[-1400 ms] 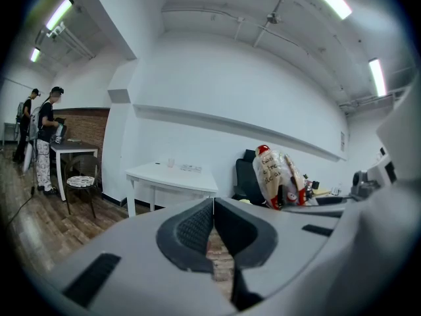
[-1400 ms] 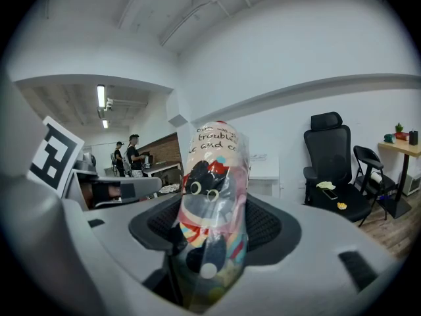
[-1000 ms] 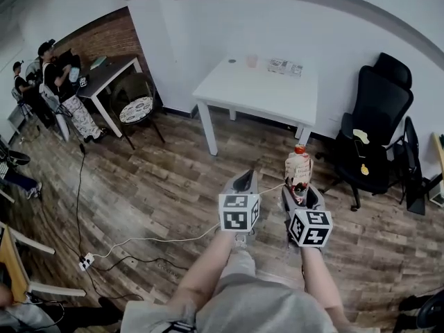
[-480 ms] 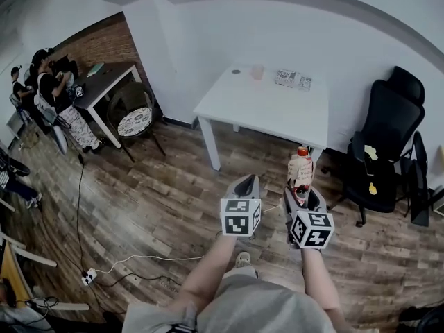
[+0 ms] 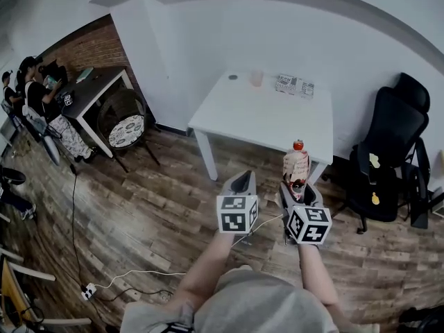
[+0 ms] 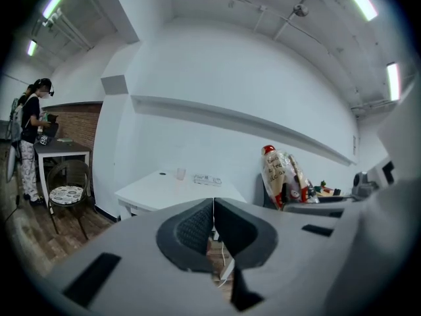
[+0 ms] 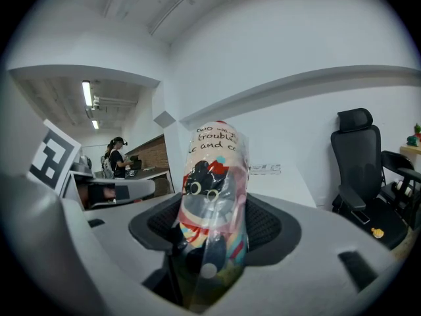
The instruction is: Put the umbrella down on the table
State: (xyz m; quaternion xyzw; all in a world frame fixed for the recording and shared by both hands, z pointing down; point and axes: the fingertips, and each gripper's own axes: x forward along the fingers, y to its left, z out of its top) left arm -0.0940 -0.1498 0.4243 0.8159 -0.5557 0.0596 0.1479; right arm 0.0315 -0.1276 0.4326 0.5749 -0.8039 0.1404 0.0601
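A folded umbrella (image 5: 297, 164) in a clear printed sleeve with a red tip stands upright in my right gripper (image 5: 299, 190), whose jaws are shut on its lower part. In the right gripper view the umbrella (image 7: 212, 196) fills the gap between the pads of that gripper (image 7: 214, 228). My left gripper (image 5: 243, 181) is level beside it on the left, shut and holding nothing; its pads meet in a thin line in the left gripper view (image 6: 214, 224), where the umbrella (image 6: 279, 176) shows at the right. The white table (image 5: 263, 116) stands just ahead, below the wall.
A cup (image 5: 257, 77) and papers (image 5: 294, 84) lie at the table's far edge. A black office chair (image 5: 388, 151) stands to the right. At the left are a dark desk (image 5: 94, 89), a round-seat chair (image 5: 125, 120) and people. A white cable (image 5: 139, 277) crosses the wooden floor.
Both grippers and the umbrella have moved forward across the floor towards the white table, which now lies closer and larger. Neither grip has changed.
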